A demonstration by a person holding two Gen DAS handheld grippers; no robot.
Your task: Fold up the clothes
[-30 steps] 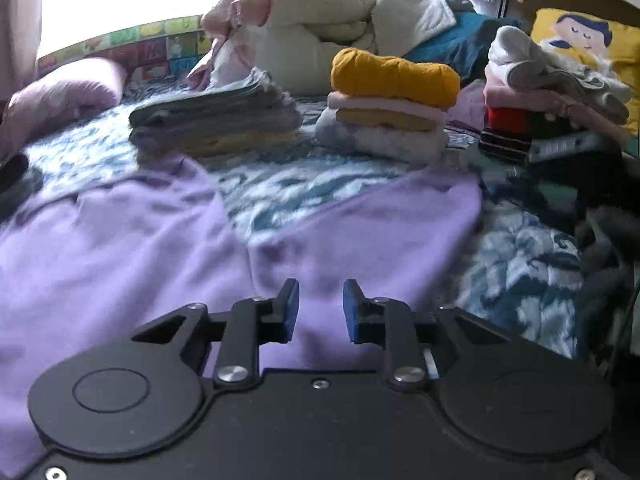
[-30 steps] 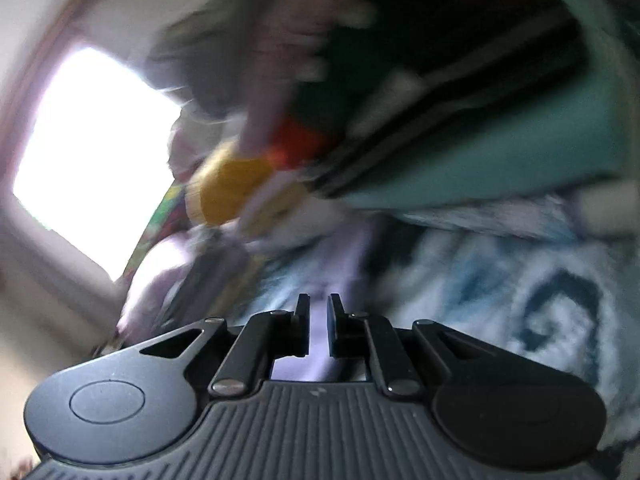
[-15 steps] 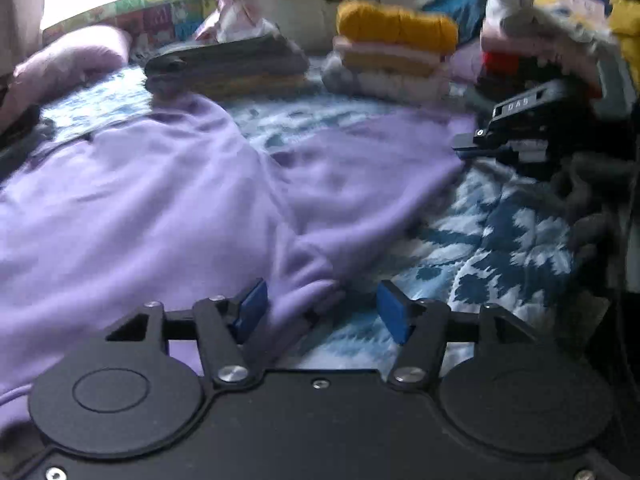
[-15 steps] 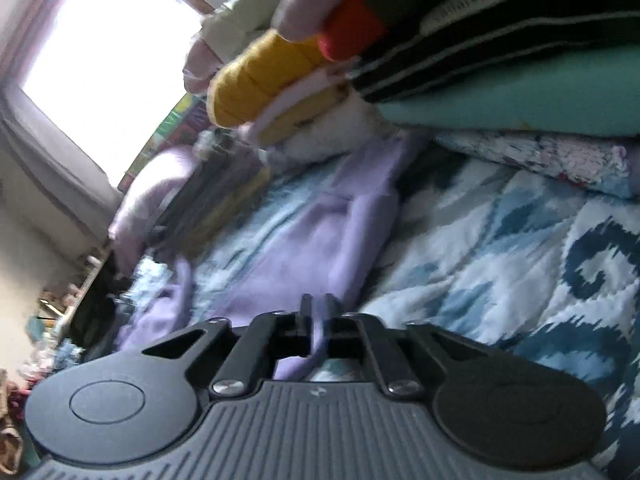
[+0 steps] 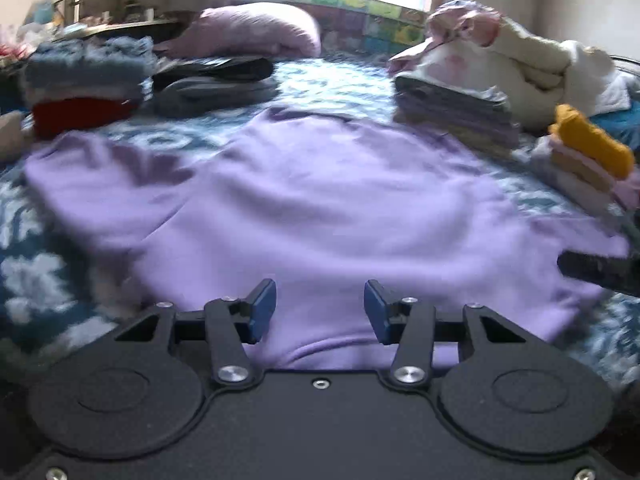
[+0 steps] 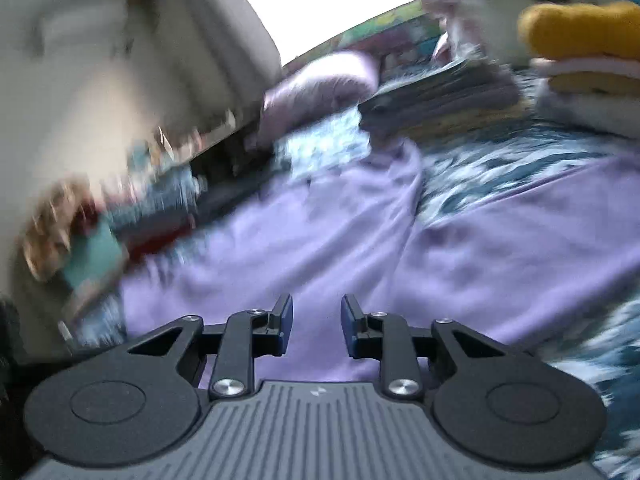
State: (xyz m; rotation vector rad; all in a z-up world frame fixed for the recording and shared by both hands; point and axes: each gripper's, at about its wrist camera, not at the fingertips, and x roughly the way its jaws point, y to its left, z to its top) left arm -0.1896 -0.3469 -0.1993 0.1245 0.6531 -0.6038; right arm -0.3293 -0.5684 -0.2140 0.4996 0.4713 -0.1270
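A: Bed (image 5: 340,80) first: blue-and-white patterned cover, ringed by folded stacks. Grey-lilac stack (image 5: 456,112) at 2 o'clock in the left view, mustard-topped stack (image 5: 588,152) at 3, dark folded pile (image 5: 216,80) at 10, pink pillow (image 5: 256,30) at 12.

B: Then the task's own piece: lilac garment (image 5: 320,208) spread flat across the middle, filling most of the left view from 9 to 3. Looks like a sweatshirt, one sleeve (image 5: 100,168) out toward 9, near hem bunched just under the blue pads.

A: Step in hand, by the look of it: still laying out and smoothing, no fold made yet.

B: Tongs? Left gripper (image 5: 320,308) released, jaws closing somewhat, cloth below but none pinched. Right gripper (image 6: 316,320) parted narrowly, nothing caught between, lilac fabric beneath.

A: A dark blurred shape at 3 o'clock, at the garment's right edge, probably the other tool; cannot say for sure.

B: Next move, likely: each tool to a side edge or sleeve, pinch one layer only, carry it over toward the centre line.

A: Edges and room: far edge of the garment just beside the grey-lilac stack, right edge near the mustard-topped one. Open cover mostly at 7 to 8 o'clock and 4 to 5. Best to fold inward, not outward, to spare the stacks.
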